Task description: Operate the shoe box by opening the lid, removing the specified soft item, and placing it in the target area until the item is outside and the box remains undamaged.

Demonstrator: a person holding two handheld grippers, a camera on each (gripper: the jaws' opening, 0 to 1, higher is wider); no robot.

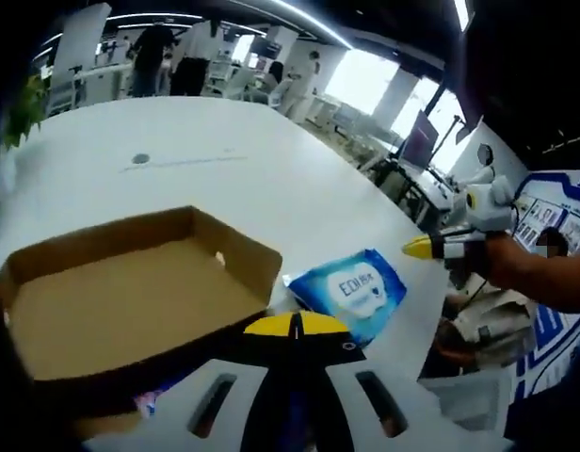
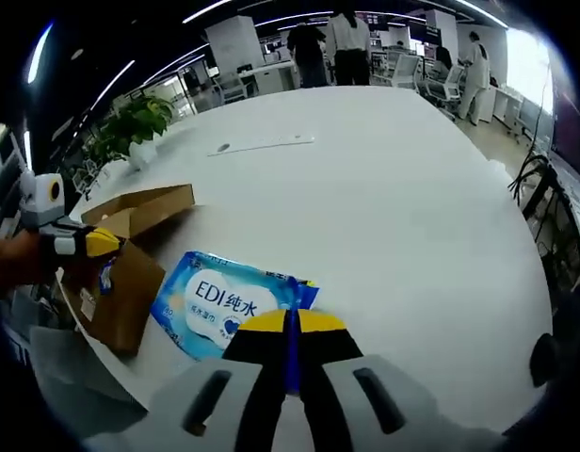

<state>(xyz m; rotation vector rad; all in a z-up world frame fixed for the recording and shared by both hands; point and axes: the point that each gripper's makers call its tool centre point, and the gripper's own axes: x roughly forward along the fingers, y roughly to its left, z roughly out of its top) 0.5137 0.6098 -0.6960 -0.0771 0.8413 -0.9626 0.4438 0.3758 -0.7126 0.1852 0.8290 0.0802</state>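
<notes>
Big white table (image 2: 403, 188) in an open office; cardboard box (image 1: 120, 292) open, blue wipes pack (image 2: 229, 301) lying beside it. Left gripper (image 1: 295, 325) and right gripper (image 2: 290, 322) both closed, holding nothing.

Left gripper view looks down close over the open box (image 1: 130, 292); right gripper view faces across the counter (image 2: 384, 188); both share the wipes pack (image 1: 351, 287) (image 2: 229, 301).
</notes>
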